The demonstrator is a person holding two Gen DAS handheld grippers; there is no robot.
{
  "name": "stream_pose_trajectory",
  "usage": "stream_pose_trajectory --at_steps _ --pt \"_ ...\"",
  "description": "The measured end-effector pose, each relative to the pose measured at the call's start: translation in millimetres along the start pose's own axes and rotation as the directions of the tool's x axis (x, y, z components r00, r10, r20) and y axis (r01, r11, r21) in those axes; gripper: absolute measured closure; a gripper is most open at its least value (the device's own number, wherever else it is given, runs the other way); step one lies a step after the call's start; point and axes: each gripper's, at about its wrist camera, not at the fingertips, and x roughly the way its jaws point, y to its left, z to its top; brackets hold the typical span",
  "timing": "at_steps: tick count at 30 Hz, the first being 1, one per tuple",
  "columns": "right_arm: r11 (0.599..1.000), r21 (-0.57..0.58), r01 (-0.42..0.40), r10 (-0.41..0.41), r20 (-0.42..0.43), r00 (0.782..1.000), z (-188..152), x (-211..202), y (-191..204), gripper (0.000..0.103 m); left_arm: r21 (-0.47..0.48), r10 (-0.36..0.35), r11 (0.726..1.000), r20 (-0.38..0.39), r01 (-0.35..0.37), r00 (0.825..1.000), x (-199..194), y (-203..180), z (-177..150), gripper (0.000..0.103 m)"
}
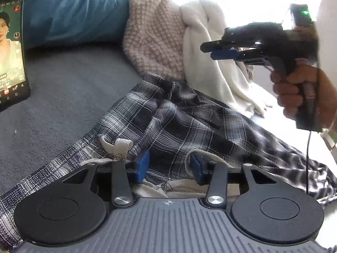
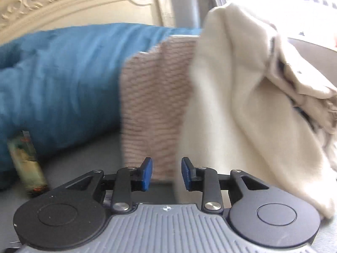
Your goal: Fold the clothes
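On the grey bed, left wrist view:
Plaid garment (image 1: 189,126): spread crumpled across the grey bed cover (image 1: 69,97), running from the lower left to the right edge, its waist end with a white drawstring (image 1: 115,145) nearest the camera.
Left gripper (image 1: 169,168): jaws partly apart, with a fold of the plaid cloth bunched between the blue pads (image 1: 142,164); whether they actually pinch it I cannot tell.
Right gripper (image 1: 223,49): held in the air at upper right in a hand (image 1: 294,92), above the cream garment (image 1: 212,63); jaws look narrowly apart with nothing between them.
Knitted pink-and-white piece (image 1: 153,35): piled just left of the cream garment, leaning on the blue pillow (image 1: 69,10).
Phone (image 1: 11,50): lit, lying at the left edge.

Right wrist view (blurred):
Right gripper (image 2: 167,174): jaws apart and empty, clear of the cloth.
Cream garment (image 2: 242,105): heaped ahead and to the right.
Knitted piece (image 2: 155,105): straight ahead, touching the cream heap.
Blue pillow (image 2: 63,80): on the left, before a carved cream headboard (image 2: 52,2).
Phone (image 2: 27,162): low left, beside the pillow.
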Motion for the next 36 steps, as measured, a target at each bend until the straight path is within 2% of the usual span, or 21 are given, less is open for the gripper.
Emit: stream_pose_trajectory --at_steps 1,2,4,7,8,10,11,12,14,17,20,22,24,26,28,30,32,36 --pt "0.999 -0.011 -0.045 0.045 -0.017 0.999 0 -1 3 0.071 -0.01 -0.001 1.0 0.003 0.001 1.0 -1 2 0 0.06" --pt "0.996 -0.028 -0.088 0.085 -0.07 0.994 -4 3 8 0.071 -0.018 0.0 1.0 0.007 0.0 1.0 -2 3 0 0.06" --pt "0.983 -0.056 -0.174 0.162 -0.181 0.97 -12 13 19 0.072 -0.031 0.003 1.0 0.013 -0.002 1.0 -5 5 0 0.062" --pt "0.985 -0.098 -0.144 0.11 -0.287 0.952 -32 46 35 0.073 -0.009 0.01 1.0 0.012 -0.01 1.0 -2 5 0 0.063" --pt "0.991 -0.073 -0.117 0.09 -0.297 0.951 -37 59 36 0.073 0.001 0.012 1.0 0.013 -0.012 1.0 -3 5 -1 0.063" --pt "0.994 0.072 -0.076 0.093 -0.256 0.962 -38 80 26 0.073 0.016 0.012 1.0 0.012 -0.012 1.0 -3 4 -1 0.063" --pt "0.981 0.183 -0.069 0.107 -0.209 0.972 -36 82 17 0.074 0.019 0.01 1.0 0.009 -0.011 1.0 -3 4 -1 0.063" --pt "0.952 0.297 -0.069 0.125 -0.175 0.977 -35 81 4 0.073 0.021 0.009 1.0 0.007 -0.009 1.0 -4 4 -1 0.063" --pt "0.868 0.491 -0.068 0.136 -0.104 0.985 -35 76 -22 0.073 0.017 0.005 1.0 0.005 -0.005 1.0 -7 5 0 0.062" --pt "0.804 0.591 -0.059 0.116 -0.058 0.992 -36 50 -55 0.072 0.01 0.008 1.0 0.021 -0.008 1.0 -15 3 3 0.059" --pt "0.776 0.626 -0.071 0.087 0.004 0.996 -41 -4 -87 0.072 0.033 0.028 0.999 0.067 -0.03 0.997 -26 -3 6 0.057" --pt "0.766 0.639 -0.068 0.049 0.048 0.998 -45 -47 -105 0.072 0.032 0.032 0.999 0.089 -0.035 0.995 -29 -5 10 0.056" --pt "0.767 0.641 -0.033 -0.016 0.071 0.997 -51 -96 -122 0.072 0.033 0.035 0.999 0.102 -0.038 0.994 -31 -8 13 0.055" --pt "0.777 0.628 0.042 -0.099 0.056 0.994 -59 -135 -132 0.072 0.046 0.033 0.998 0.105 -0.038 0.994 -31 -12 15 0.055" --pt "0.792 0.594 0.14 -0.172 -0.003 0.985 -69 -162 -133 0.072 0.07 0.033 0.997 0.092 -0.04 0.995 -28 -17 15 0.054" --pt "0.813 0.543 0.211 -0.201 -0.078 0.976 -82 -172 -131 0.072 0.097 0.044 0.994 0.061 -0.05 0.997 -22 -23 15 0.054" --pt "0.835 0.47 0.285 -0.242 -0.151 0.958 -93 -176 -128 0.072 0.125 0.055 0.99 0.031 -0.059 0.998 -13 -27 11 0.054" --pt "0.887 0.251 0.388 -0.337 -0.223 0.915 -107 -148 -109 0.072 0.144 0.098 0.985 -0.015 -0.095 0.995 2 -28 2 0.054"
